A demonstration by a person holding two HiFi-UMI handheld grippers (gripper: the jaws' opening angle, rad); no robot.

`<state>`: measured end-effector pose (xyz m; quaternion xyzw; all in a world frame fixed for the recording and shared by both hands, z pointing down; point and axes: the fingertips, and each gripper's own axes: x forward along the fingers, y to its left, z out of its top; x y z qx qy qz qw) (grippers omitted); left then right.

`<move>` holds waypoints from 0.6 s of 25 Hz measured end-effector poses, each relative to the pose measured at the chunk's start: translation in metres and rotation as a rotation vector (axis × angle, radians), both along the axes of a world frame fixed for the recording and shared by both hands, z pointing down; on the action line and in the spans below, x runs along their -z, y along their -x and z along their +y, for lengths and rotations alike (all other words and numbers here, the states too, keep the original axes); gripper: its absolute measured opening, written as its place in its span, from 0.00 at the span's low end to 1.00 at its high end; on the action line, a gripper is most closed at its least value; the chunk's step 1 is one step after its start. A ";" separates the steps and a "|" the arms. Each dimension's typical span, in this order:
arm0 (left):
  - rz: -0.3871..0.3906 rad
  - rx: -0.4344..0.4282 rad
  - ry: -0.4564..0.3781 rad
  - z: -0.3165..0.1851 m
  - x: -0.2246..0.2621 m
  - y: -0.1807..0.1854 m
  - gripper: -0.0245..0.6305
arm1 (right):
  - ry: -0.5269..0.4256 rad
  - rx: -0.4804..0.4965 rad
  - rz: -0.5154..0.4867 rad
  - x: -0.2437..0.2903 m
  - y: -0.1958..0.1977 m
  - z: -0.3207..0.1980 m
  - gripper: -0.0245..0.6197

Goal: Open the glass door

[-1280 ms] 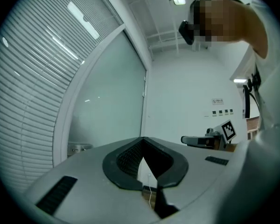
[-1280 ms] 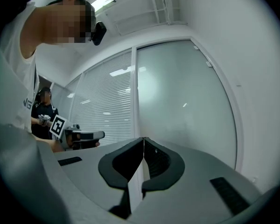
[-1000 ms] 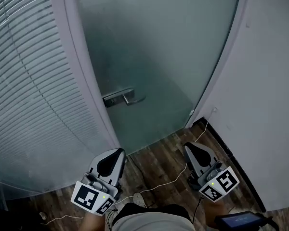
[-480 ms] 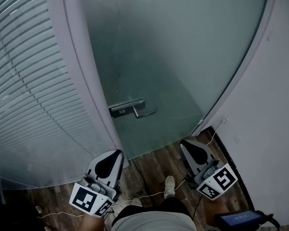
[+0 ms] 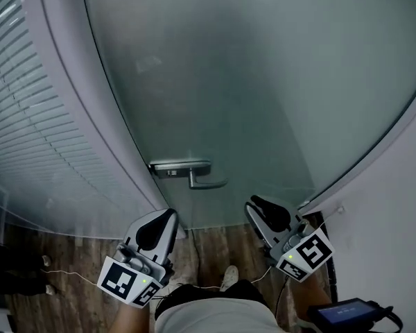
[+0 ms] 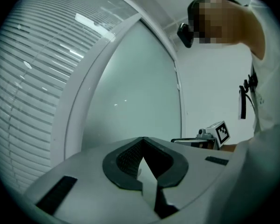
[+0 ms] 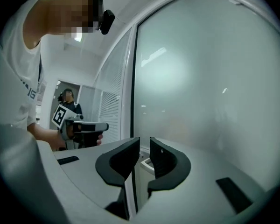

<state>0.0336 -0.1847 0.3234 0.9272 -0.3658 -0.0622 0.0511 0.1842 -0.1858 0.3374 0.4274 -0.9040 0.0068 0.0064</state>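
Foreground: left gripper point(image 5: 165, 222) held low and level, jaws pressed together, empty; probably the idle one. Right gripper point(image 5: 262, 212) level, jaws opening to a narrow gap, nothing between them; likely readying for lever. Just beyond: handle point(image 5: 197, 175), untouched, at left edge of glass door point(image 5: 277, 82), apparently closed. Far left: slatted blinds point(image 5: 28, 116).
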 end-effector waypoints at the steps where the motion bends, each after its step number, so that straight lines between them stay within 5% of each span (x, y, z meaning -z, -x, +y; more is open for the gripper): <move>1: -0.002 0.021 0.006 -0.001 0.000 -0.003 0.04 | 0.010 0.029 0.016 -0.004 -0.002 -0.006 0.13; 8: -0.032 0.102 0.029 -0.016 -0.009 0.005 0.04 | 0.066 0.107 0.188 -0.049 0.013 -0.054 0.24; 15: -0.014 0.021 0.016 -0.026 -0.018 -0.003 0.04 | 0.135 0.062 0.434 -0.113 0.013 -0.084 0.26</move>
